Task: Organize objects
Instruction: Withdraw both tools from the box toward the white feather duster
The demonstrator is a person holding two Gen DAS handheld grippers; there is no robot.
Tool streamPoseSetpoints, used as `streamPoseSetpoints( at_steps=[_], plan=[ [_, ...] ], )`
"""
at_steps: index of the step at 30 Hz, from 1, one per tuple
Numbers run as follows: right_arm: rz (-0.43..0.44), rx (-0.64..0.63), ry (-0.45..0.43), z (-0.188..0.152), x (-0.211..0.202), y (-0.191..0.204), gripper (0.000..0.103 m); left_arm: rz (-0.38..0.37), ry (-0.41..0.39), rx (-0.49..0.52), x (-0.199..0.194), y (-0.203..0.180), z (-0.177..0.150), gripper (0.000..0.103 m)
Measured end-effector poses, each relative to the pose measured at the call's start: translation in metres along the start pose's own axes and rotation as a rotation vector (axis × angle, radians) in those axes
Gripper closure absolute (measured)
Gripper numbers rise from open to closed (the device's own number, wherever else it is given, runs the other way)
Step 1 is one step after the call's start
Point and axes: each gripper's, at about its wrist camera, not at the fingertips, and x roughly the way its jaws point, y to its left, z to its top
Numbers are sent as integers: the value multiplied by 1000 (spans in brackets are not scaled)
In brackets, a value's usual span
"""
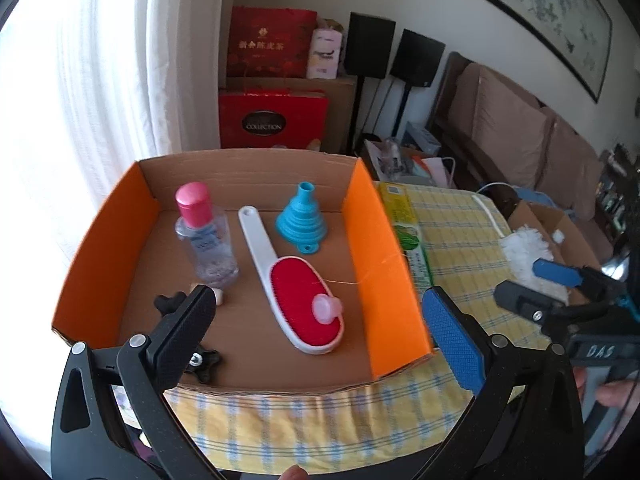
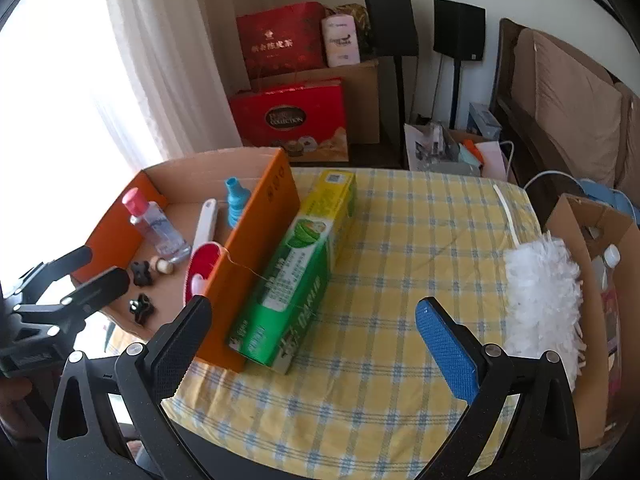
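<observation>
The landmark is a shallow cardboard box (image 1: 248, 184), raw brown on floor and back wall, smooth orange on its side flaps; inside it, toward the back left, stands a clear plastic bottle (image 1: 206, 240) with a glossy pink cap; at the back right sits a ribbed blue cone-shaped funnel (image 1: 298, 222), spout up; between them, running to the front, lies a lint brush (image 1: 298, 296) with a white handle and an oval red nap pad, a small translucent pink cap (image 1: 326, 308) resting on that pad; two black knobbed parts (image 2: 140, 288) and a small pale stopper (image 2: 162, 266) lie at the front left. Just beside the box's right flap, touching it, lies a long green-and-yellow carton (image 2: 296, 272); well to its right is a fluffy white duster (image 2: 540, 288), at the table's edge beside an open brown carton (image 2: 592, 220). The table wears a yellow, blue-checked cloth (image 2: 400, 240); behind the box are a sheer curtain, red gift bags, black speakers and a brown sofa. The left gripper (image 1: 320, 320) tilts down over the box's front, jaws spread wide, holding nothing; the right gripper (image 2: 312, 332) tilts down over the cloth to the box's right, equally wide and empty.
</observation>
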Motion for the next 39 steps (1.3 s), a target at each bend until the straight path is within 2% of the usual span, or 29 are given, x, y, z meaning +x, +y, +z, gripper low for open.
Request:
streamPoseSetpoints(
  at_steps=[4,9,18,22,29,36,39],
  plan=[
    [16,-5,14,-9,4,-2,0,-6,14,10,4,-7,-1,0],
    [49,-39,46,-23,19,7,5,-22,24,3,8,-10,-5,0],
    [97,-23,109,-32,52,9,18,-39,35,-30,10,3,-6,0],
    [132,-12,128,-36,58,8,19,-37,38,-55,11,12,-6,0],
    [108,-2,136,-38,63,-1,20,-38,51,-56,16,13,-8,0],
    [-25,6,123,-32,60,-27,23,-47,56,-46,18,7,-9,0],
    [9,33,111,-31,54,-35,23,-49,58,-42,19,5,-7,0]
  ],
)
